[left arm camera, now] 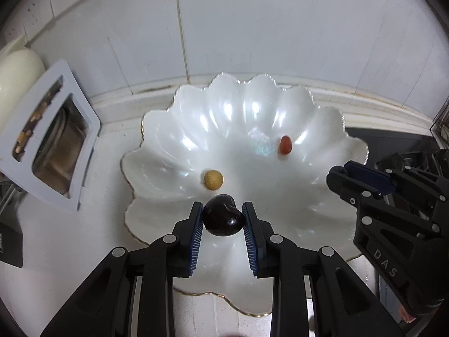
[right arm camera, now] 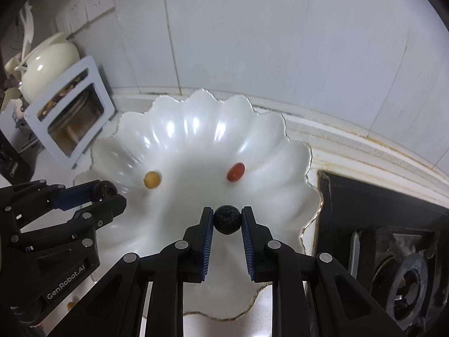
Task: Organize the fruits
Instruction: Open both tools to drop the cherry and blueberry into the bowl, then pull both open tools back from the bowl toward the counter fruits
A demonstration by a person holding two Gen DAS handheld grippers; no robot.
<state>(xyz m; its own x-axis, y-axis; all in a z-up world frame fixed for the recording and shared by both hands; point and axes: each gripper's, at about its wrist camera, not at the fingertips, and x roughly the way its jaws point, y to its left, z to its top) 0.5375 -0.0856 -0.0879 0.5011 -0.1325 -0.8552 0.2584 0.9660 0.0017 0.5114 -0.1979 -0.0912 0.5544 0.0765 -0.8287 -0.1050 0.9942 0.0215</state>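
White tiled wall behind, pale countertop [left arm camera: 84, 252] below, scalloped white bowl [left arm camera: 157, 129] between, hob [right arm camera: 393, 238] off right. Left gripper [left arm camera: 223, 219] clamped on dark glossy fruit [left arm camera: 223, 219], held over bowl's near edge. Right gripper [right arm camera: 227, 219] pinching small black textured fruit [right arm camera: 227, 219], likewise above bowl. Already lying inside: yellow fruit [left arm camera: 213, 179] and red fruit [left arm camera: 285, 145], well apart. Both held pieces probably light, soft-skinned, easily bruised; glossy one likely slippery. Best gripped across widest middle, gently. Species unclear through fisheye blur.
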